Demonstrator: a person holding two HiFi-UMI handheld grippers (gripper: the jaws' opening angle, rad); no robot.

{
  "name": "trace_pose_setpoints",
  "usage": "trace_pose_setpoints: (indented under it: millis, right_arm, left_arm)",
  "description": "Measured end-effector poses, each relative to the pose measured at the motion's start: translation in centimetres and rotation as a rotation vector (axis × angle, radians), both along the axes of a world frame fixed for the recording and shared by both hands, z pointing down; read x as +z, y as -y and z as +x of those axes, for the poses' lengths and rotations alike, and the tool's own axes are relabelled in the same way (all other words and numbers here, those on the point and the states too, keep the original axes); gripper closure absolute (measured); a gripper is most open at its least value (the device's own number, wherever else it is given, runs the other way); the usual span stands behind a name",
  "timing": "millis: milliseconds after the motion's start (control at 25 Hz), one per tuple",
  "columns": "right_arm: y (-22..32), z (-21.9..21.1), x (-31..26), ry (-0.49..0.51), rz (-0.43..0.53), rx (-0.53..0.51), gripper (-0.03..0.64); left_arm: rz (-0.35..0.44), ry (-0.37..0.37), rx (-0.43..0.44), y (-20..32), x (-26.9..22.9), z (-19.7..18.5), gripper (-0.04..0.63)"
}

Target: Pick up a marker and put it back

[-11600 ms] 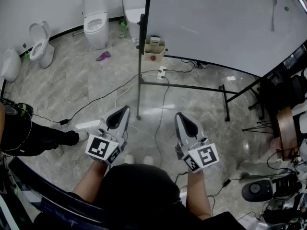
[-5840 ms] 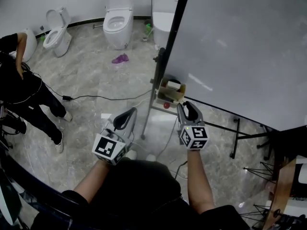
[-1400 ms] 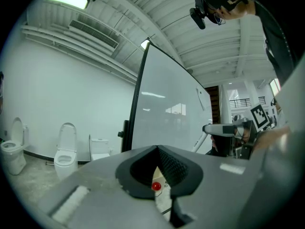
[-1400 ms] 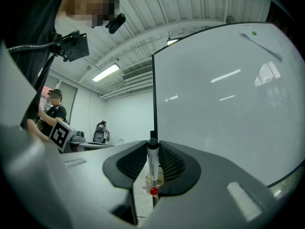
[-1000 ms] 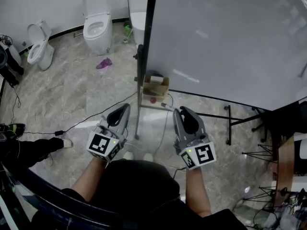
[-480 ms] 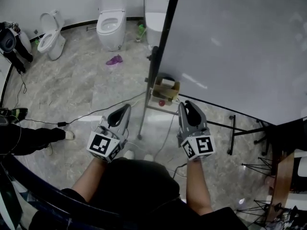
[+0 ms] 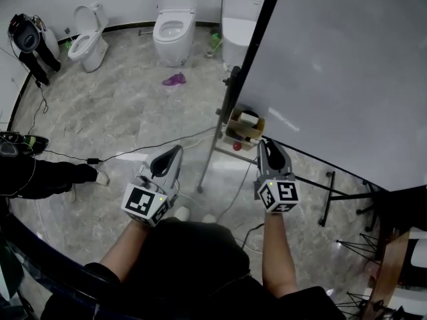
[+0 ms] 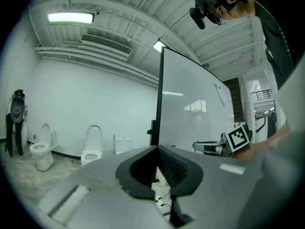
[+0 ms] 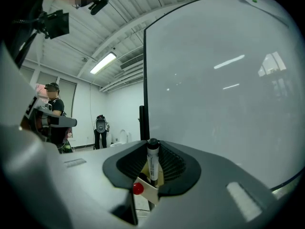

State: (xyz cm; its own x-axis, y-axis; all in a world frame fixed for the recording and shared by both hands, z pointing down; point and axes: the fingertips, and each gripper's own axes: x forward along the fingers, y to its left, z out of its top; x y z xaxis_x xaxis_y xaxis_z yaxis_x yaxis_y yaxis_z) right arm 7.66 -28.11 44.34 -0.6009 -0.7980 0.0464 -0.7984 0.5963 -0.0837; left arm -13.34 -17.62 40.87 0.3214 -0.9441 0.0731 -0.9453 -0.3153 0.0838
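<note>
My right gripper (image 7: 264,143) is shut on a white marker with a black cap (image 9: 152,162). In the right gripper view the marker stands upright between the pads. In the head view its end (image 7: 253,139) pokes out to the left of the jaw tips. Just beyond the tips an open cardboard box (image 7: 244,127) sits on the frame of the whiteboard (image 7: 347,65), with a small red ball (image 9: 137,189) below it. My left gripper (image 7: 175,152) hangs over the floor to the left of the board's post, jaws together and holding nothing.
The whiteboard's black post (image 7: 230,105) and floor legs (image 7: 313,172) stand between the grippers and the box. Two toilets (image 7: 175,25) (image 7: 90,35) line the far wall, and a purple rag (image 7: 175,79) lies on the floor. Cables cross the tiles. A person's leg (image 7: 47,175) is at the left.
Over the last second my right gripper has carried the marker forward and down, right up to the cardboard box. The left gripper has drifted slightly. Much earlier, both grippers stood away from the board.
</note>
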Motion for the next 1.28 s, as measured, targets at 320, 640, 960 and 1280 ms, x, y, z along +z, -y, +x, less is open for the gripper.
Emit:
trace_pose_setpoints:
  millis: [320,640,960,1280]
  right_arm:
    - [1.7,-0.1,3.6,-0.031,-0.052,0.010,0.534]
    - [2.2,-0.7,4.2,-0.017,-0.052,0.008,0.534]
    - [2.3,-0.5,4.0,-0.018,-0.049,0.011,0.534]
    - [2.1,-0.2,4.4,-0.010,-0.053,0.026,0.534]
  left_arm:
    - [-0.014,0.018,-0.046,-0.6,0.4,-1.0,0.591]
    - [-0.012,0.018,-0.073,-1.0,0.3,-1.6,0.591]
    - [-0.013,0.036,-0.077,-1.2,0.6,-2.3,0.591]
    - [-0.038,0.033,-0.075,-0.9,0.6,-2.2,0.591]
